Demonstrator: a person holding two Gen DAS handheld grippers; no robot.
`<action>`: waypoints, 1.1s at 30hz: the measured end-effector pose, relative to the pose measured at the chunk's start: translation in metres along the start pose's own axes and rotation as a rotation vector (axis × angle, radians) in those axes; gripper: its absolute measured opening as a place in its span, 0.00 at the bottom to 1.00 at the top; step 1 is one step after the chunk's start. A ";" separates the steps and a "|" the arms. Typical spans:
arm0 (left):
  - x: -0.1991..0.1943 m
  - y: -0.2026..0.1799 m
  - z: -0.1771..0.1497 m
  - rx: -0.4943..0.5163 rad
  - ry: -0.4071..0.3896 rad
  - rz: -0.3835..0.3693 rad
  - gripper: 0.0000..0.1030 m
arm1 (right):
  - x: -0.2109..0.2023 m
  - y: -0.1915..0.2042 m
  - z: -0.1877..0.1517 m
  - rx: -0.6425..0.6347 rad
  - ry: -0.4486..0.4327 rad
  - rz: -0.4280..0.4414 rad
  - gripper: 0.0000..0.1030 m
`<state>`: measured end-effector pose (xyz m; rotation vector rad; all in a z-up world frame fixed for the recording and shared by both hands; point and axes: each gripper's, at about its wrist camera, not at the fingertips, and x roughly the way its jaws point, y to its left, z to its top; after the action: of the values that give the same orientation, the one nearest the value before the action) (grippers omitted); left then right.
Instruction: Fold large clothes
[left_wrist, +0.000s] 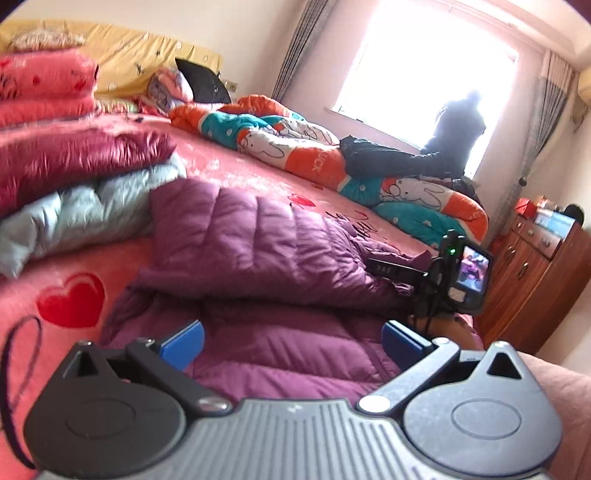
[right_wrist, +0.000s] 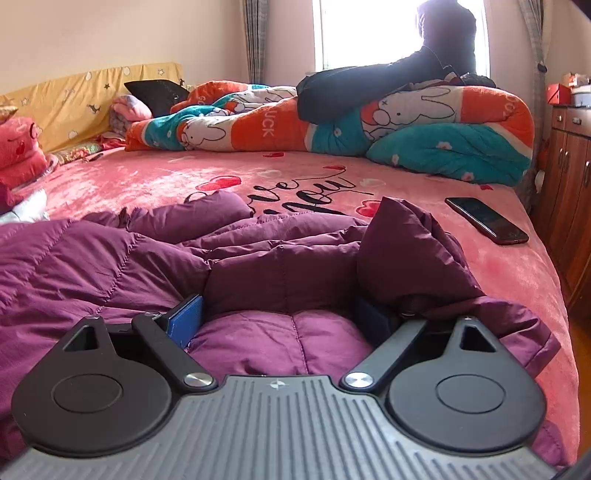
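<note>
A purple quilted down jacket (left_wrist: 258, 251) lies crumpled on the pink bed, partly folded over itself. My left gripper (left_wrist: 291, 341) is open just above its near part, blue pads wide apart, holding nothing. In the right wrist view the jacket (right_wrist: 110, 258) fills the foreground. My right gripper (right_wrist: 280, 317) is open, its jaws set around a raised fold of the jacket (right_wrist: 284, 280); the right pad is partly buried under fabric. The right gripper also shows in the left wrist view (left_wrist: 458, 273) at the jacket's far side.
A pink bedspread (right_wrist: 147, 181) with hearts covers the bed. A black phone (right_wrist: 485, 220) lies near its right edge. An orange and teal quilt (right_wrist: 406, 122) with dark clothes on top lies at the back. Folded bedding (left_wrist: 55, 147) is stacked left. A wooden cabinet (right_wrist: 569, 177) stands right.
</note>
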<state>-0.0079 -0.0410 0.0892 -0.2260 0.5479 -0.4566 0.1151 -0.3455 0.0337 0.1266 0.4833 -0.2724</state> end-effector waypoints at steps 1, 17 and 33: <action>-0.003 -0.005 0.004 0.009 -0.008 0.000 0.99 | -0.006 -0.002 0.002 0.011 0.010 0.002 1.00; 0.030 -0.063 0.061 0.087 -0.027 0.044 0.99 | -0.105 -0.074 -0.006 0.339 -0.107 0.143 1.00; 0.191 -0.017 0.069 0.033 0.025 0.215 0.95 | -0.075 -0.084 0.014 0.299 -0.107 0.152 1.00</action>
<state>0.1687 -0.1402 0.0666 -0.1278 0.5820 -0.2598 0.0331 -0.4113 0.0772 0.4364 0.3225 -0.1995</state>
